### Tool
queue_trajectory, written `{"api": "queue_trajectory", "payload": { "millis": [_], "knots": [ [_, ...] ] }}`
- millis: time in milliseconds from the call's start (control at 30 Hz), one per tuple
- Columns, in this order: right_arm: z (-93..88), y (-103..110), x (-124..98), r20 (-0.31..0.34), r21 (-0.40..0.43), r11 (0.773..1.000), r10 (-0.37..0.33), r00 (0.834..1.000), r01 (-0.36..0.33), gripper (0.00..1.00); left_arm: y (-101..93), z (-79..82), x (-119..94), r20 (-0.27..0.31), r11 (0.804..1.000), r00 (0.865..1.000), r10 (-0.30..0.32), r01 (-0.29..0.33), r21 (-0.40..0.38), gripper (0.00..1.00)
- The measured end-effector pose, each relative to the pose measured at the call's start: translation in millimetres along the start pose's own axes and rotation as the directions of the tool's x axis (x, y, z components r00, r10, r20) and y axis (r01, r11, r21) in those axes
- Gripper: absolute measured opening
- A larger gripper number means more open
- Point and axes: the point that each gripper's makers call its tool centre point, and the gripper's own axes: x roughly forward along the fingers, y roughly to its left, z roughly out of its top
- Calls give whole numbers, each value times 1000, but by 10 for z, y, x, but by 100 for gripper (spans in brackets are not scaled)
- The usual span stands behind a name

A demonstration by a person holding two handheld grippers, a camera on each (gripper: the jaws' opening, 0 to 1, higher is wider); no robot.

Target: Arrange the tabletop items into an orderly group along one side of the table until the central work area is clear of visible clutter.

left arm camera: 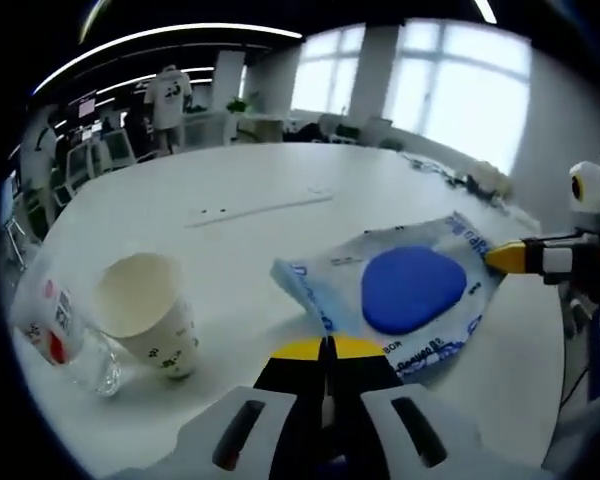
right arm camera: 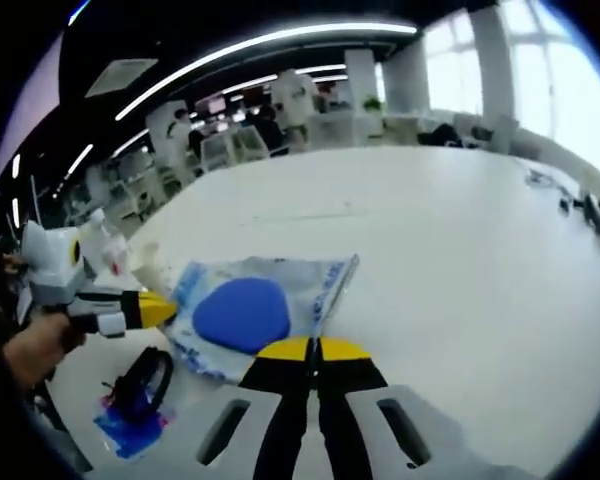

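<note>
A white table (left arm camera: 280, 180) fills the foreground, with a faint seam running across its middle. Behind it lies an open office: a person in a white shirt (left arm camera: 168, 95) stands among desks and chairs (left arm camera: 100, 155), ceiling light strips (right arm camera: 270, 45) curve overhead, and bright windows (left arm camera: 450, 90) with a white pillar (left arm camera: 372, 70) line the far wall. At the table's far edge near the windows sit some dark cables (right arm camera: 585, 210), too small to make out further.

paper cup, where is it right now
In the left gripper view the paper cup lies tipped on the white table at lower left, beside a clear bottle and left of the blue packet.
</note>
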Motion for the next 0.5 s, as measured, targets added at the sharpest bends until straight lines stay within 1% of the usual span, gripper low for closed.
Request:
{"api": "queue_trajectory", "payload": {
  "millis": [200, 400, 433, 500],
  "knots": [
    [31, 29, 119, -10, -6, 1000, 25, 1000, -25, 0, 90, 5, 27, 10, 999, 1000, 27, -27, -26, 0],
    [46, 45, 239, -16, 1, 999, 49, 999, -49, 0, 140, -3, 35, 15, 998, 999, 50, -50, -34, 0],
    [68, 64, 263, -5, 20, 998, 64, 998, -64, 0, 168, 1, 33, 19, 998, 998, 64, -64, -25, 0],
    [88, 66, 309, -3, 35, 996, 78, 997, -78, 0, 199, 8, 29, 24, 997, 996, 80, -80, -22, 0]
  ]
}}
